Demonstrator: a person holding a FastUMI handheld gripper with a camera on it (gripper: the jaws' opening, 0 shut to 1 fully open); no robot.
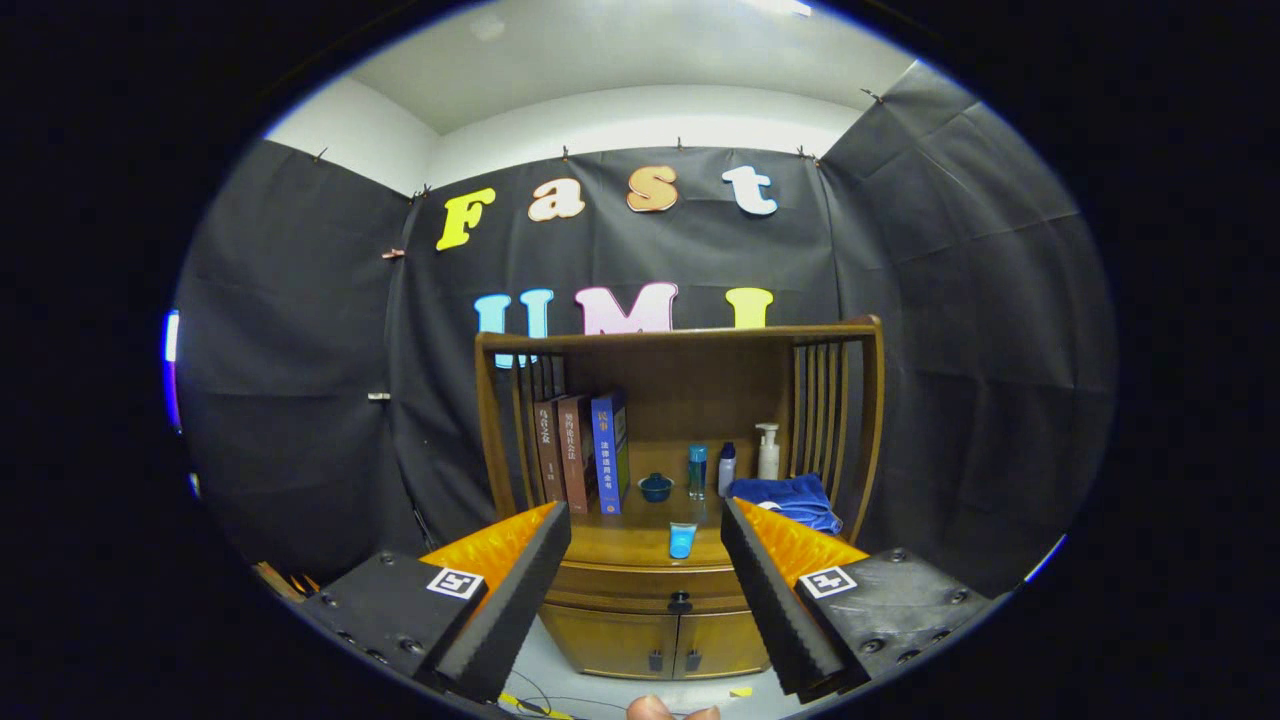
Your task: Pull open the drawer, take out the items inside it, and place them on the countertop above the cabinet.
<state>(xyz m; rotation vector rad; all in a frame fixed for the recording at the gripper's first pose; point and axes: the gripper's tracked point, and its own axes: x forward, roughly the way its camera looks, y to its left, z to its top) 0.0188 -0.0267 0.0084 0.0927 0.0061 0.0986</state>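
A wooden cabinet [640,640] stands against the booth wall, well beyond my fingers. Its drawer [640,585] sits closed under the countertop [630,545], with a dark knob [680,602] at its middle. On the countertop near the front edge stands a small blue cup [682,540]. My gripper [645,525] is open, with nothing between its fingers; the drawer knob and the cup appear in the gap between them, far ahead.
Behind on the countertop are three upright books [585,450], a small dark bowl [656,487], a blue bottle [697,470], a small white bottle [727,468], a pump bottle [768,452] and a folded blue cloth [790,497]. Two lower doors [650,645] are closed. Fingertips of a hand [665,710] show below.
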